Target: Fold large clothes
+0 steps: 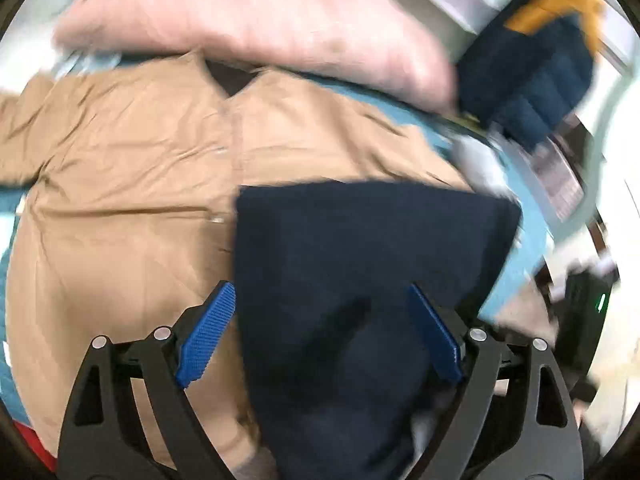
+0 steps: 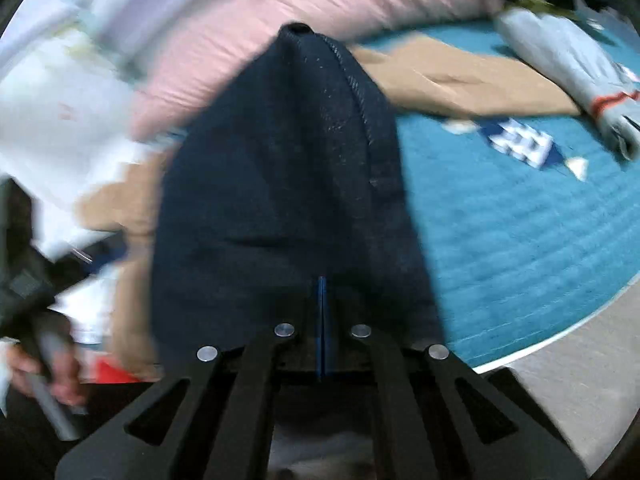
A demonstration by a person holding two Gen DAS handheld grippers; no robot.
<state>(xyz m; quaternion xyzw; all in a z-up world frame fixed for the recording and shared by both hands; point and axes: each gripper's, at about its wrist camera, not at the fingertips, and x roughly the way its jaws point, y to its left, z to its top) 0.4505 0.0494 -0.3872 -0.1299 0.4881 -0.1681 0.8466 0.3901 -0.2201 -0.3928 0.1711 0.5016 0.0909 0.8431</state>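
A dark navy garment (image 2: 280, 184) is held up in the air over the bed. The right gripper (image 2: 322, 320) has its two blue pads pressed tight together, and the navy cloth is pinched between them. The cloth rises in a tall tent shape in front of the right camera, with a stitched seam running down its right side.

In the left wrist view the same dark navy garment (image 1: 360, 280) hangs between the spread fingers of the left gripper (image 1: 320, 336). That gripper is wide open. Its blue pads (image 1: 208, 332) stand on each side of the cloth, and neither can be seen squeezing it.

Under the navy cloth lies a tan shirt (image 1: 132, 184), spread flat on the teal bed cover (image 2: 520, 240). Its collar points to the far edge of the bed. A tan sleeve (image 2: 460, 84) reaches out across the teal cover.

At the far edge of the bed sits a big pink pillow (image 1: 256, 28). Near the far right corner lies a rolled pale blue bundle (image 2: 560, 64). A small blue and white patch (image 2: 520, 140) shows on the cover just in front of it. The pictures are blurry, so little things are hard to make out.
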